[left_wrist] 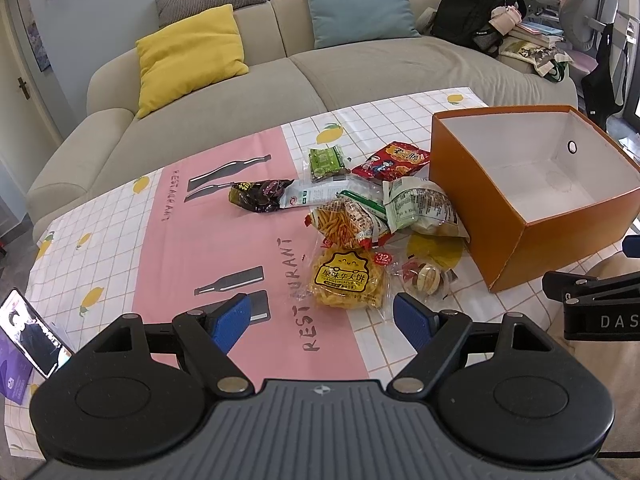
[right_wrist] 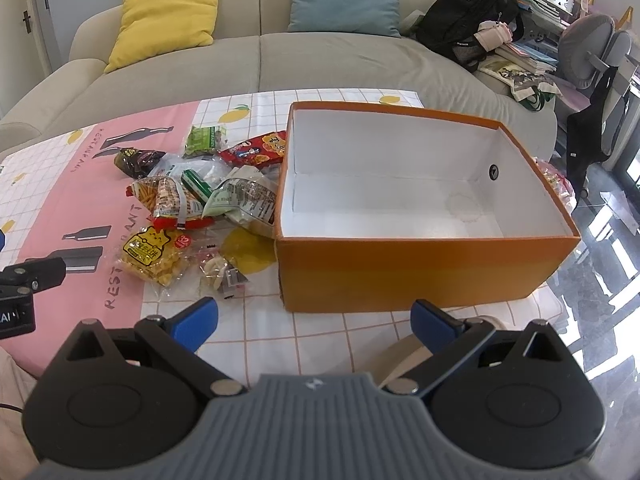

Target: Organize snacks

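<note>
A pile of snack packets lies on the tablecloth left of an open orange box (left_wrist: 464, 184) (right_wrist: 420, 272) with a white, empty inside. Nearest me is a yellow waffle-snack bag (left_wrist: 346, 280) (right_wrist: 154, 258), beside a small clear packet of round cookies (left_wrist: 426, 278) (right_wrist: 218, 272). Behind lie a stick-snack bag (left_wrist: 344, 222) (right_wrist: 168, 198), a green-white bag (left_wrist: 420, 204) (right_wrist: 244, 200), a red bag (left_wrist: 392, 160) (right_wrist: 256, 148), a green packet (left_wrist: 326, 160) (right_wrist: 204, 138) and a dark purple packet (left_wrist: 260, 196) (right_wrist: 136, 160). My left gripper (left_wrist: 322, 320) is open just before the yellow bag. My right gripper (right_wrist: 314, 322) is open before the box's near wall.
A pink and white checked tablecloth (left_wrist: 180, 240) covers the table. A phone (left_wrist: 32, 332) leans at the left edge. A beige sofa (left_wrist: 240, 80) with yellow and blue cushions and a black backpack (left_wrist: 476, 4) stands behind. The table's right edge drops to a glossy floor (right_wrist: 600, 280).
</note>
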The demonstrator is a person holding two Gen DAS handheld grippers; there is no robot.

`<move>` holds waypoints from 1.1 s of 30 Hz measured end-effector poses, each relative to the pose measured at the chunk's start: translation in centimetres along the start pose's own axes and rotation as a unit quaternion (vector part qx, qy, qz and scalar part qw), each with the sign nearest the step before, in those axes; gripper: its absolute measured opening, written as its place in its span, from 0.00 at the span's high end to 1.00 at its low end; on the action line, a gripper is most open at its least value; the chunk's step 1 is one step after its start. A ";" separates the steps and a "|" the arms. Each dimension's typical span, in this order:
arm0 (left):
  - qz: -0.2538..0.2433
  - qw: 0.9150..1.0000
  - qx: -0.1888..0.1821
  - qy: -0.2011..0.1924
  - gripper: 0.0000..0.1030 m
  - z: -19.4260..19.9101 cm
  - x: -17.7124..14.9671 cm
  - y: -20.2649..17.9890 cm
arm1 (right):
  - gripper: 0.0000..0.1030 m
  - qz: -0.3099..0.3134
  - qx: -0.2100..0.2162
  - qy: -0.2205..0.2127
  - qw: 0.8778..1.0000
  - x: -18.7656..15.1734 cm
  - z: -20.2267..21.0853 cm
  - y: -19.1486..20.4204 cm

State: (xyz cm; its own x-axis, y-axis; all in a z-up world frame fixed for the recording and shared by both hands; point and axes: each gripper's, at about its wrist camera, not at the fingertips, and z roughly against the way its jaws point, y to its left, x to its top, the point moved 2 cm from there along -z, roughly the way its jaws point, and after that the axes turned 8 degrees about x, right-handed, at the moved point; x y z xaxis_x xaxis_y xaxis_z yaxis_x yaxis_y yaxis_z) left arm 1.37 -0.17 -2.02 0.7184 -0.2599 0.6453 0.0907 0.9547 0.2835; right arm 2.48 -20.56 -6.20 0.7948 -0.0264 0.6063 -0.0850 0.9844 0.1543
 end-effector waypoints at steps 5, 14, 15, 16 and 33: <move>0.001 1.000 0.000 0.001 0.08 -0.1 0.0 0.0 | 0.03 0.002 -0.003 0.001 1.000 -0.1 -0.1 0.0; 0.003 1.000 -0.002 0.004 0.08 0.0 -0.1 0.0 | 0.03 0.004 -0.017 -0.001 1.000 0.0 0.0 0.0; 0.003 1.000 -0.003 0.004 0.08 -0.2 -0.1 0.1 | 0.03 0.004 -0.020 -0.001 1.000 0.0 0.0 0.0; 0.004 1.000 -0.003 0.005 0.08 -0.1 -0.2 0.1 | 0.03 0.003 -0.022 -0.002 1.000 0.0 -0.1 0.1; 0.003 1.000 -0.004 0.005 0.08 -0.2 -0.1 0.2 | 0.03 0.000 -0.035 -0.004 0.999 -0.1 0.0 -0.1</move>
State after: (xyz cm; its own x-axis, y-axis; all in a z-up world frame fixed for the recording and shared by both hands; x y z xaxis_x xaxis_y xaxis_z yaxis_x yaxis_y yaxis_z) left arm 1.45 0.03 -2.14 0.7256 -0.2522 0.6402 0.0908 0.9574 0.2743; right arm 2.44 -20.65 -6.32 0.7902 -0.0282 0.6121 -0.0422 0.9941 0.1004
